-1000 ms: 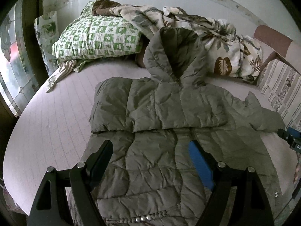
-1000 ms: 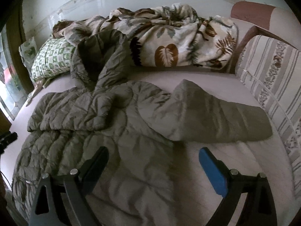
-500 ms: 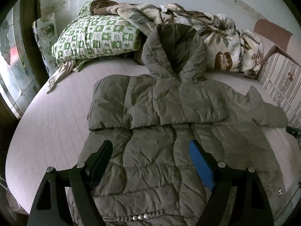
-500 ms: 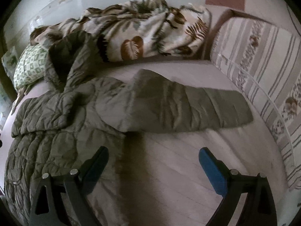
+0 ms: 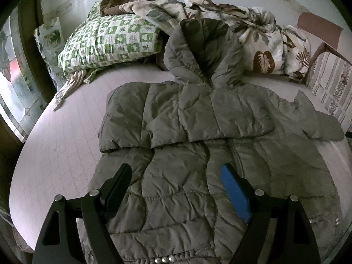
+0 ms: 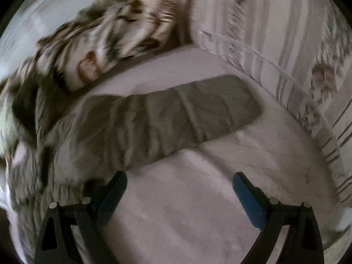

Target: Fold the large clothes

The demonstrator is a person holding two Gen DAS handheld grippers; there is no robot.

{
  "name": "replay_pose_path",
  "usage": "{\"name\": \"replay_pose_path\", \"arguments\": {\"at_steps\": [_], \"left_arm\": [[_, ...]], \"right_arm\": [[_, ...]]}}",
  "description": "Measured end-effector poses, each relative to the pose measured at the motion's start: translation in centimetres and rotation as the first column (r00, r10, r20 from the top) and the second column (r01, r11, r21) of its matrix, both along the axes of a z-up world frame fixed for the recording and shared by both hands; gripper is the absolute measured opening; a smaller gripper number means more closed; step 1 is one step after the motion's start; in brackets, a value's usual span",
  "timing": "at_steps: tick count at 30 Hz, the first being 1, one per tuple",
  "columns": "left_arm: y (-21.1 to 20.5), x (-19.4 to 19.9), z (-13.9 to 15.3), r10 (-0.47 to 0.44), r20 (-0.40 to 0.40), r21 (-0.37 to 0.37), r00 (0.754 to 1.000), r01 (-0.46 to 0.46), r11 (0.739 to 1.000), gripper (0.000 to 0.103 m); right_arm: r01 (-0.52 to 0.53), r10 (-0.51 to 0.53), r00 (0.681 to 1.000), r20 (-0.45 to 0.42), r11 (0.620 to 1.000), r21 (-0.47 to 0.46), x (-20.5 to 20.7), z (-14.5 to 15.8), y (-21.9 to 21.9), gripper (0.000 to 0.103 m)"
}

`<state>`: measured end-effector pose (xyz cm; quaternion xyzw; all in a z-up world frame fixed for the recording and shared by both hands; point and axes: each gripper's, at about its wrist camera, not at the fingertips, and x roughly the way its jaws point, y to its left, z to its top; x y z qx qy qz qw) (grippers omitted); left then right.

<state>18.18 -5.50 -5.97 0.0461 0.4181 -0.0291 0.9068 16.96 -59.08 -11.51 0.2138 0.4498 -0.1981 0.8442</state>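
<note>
Right tool [image 6: 179, 181] swung over to outstretched sleeve [image 6: 187, 112], wide and empty, left tool [image 5: 176, 173] wide above jacket [image 5: 187, 149]

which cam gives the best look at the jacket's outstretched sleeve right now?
Right wrist. The outstretched sleeve lies flat across the middle of the frame, visible to its cuff end, though motion-blurred. The left wrist view shows only its crumpled far end at the right edge, behind the jacket body.
</note>
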Motion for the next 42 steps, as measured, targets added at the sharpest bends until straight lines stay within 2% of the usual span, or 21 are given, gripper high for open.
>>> {"name": "replay_pose_path", "arguments": {"at_steps": [2, 6, 11, 13, 17, 21, 22, 24, 25, 26, 29, 32, 35, 39, 42], "left_arm": [[0.1, 0.2, -0.3, 0.006, -0.007, 0.000, 1.000, -0.006, 1.000, 0.084], [0.4, 0.8, -1.1, 0.021, -0.017, 0.025, 1.000, -0.020, 0.999, 0.084], [0.9, 1.7, -2.4, 0.045, -0.041, 0.048, 0.998, -0.043, 0.998, 0.084], [0.9, 2.0, -2.8, 0.051, -0.049, 0.055, 0.998, -0.048, 0.997, 0.084], [0.7, 2.5, -3.4, 0.051, -0.052, 0.079, 0.997, -0.047, 0.996, 0.084], [0.5, 2.6, -3.8, 0.045, -0.055, 0.095, 0.997, -0.040, 0.995, 0.084], [0.4, 2.6, -3.9, 0.043, -0.055, 0.097, 0.998, -0.037, 0.995, 0.084], [0.4, 2.4, -3.8, 0.039, -0.051, 0.098, 0.998, -0.034, 0.995, 0.084], [0.3, 2.4, -3.8, 0.039, -0.048, 0.099, 0.998, -0.034, 0.994, 0.084], [0.3, 2.4, -3.8, 0.038, -0.045, 0.101, 0.998, -0.033, 0.994, 0.084], [0.3, 2.2, -3.6, 0.033, -0.040, 0.101, 0.999, -0.029, 0.994, 0.084], [0.6, 1.9, -3.3, 0.032, -0.036, 0.092, 0.999, -0.029, 0.995, 0.084], [1.0, 1.5, -3.1, 0.035, -0.039, 0.077, 0.999, -0.031, 0.997, 0.084], [1.8, 0.7, -2.7, 0.043, -0.032, 0.054, 0.999, -0.041, 0.998, 0.084], [2.7, -0.1, -2.3, 0.054, -0.021, 0.043, 0.998, -0.053, 0.998, 0.084]], "right_arm": [[0.098, -0.097, 0.995, -0.018, 0.994, 0.054, 0.3, -1.4, -3.0, 0.098], [0.206, -0.201, 0.978, -0.050, 0.971, 0.119, 1.3, -4.0, -6.9, 0.098], [0.309, -0.313, 0.949, -0.038, 0.901, 0.303, 2.5, -7.4, -10.1, 0.098], [0.330, -0.335, 0.942, -0.034, 0.899, 0.286, 3.1, -7.6, -10.0, 0.099], [0.309, -0.301, 0.951, -0.070, 0.929, 0.204, 5.7, -7.8, -9.2, 0.098], [0.292, -0.286, 0.957, -0.059, 0.933, 0.212, 7.3, -7.7, -8.4, 0.097], [0.294, -0.287, 0.956, -0.063, 0.932, 0.210, 7.6, -7.8, -8.2, 0.094], [0.315, -0.304, 0.949, -0.088, 0.931, 0.184, 8.1, -7.8, -8.1, 0.080], [0.322, -0.311, 0.946, -0.091, 0.931, 0.171, 8.0, -7.8, -8.5, 0.062], [0.327, -0.316, 0.944, -0.089, 0.930, 0.170, 8.1, -7.6, -8.5, 0.049], [0.325, -0.322, 0.946, -0.045, 0.926, 0.194, 8.2, -6.9, -9.2, 0.024], [0.280, -0.286, 0.958, 0.031, 0.951, 0.129, 8.3, -4.8, -8.0, 0.015], [0.176, -0.178, 0.978, 0.106, 0.984, 0.027, 8.9, -1.5, -5.2, 0.014], [0.051, -0.034, 0.980, 0.194, 0.995, -0.081, 9.6, 3.5, -0.8, 0.014], [-0.057, 0.087, 0.967, 0.241, 0.990, -0.132, 10.2, 7.0, 3.5, 0.014]]}}
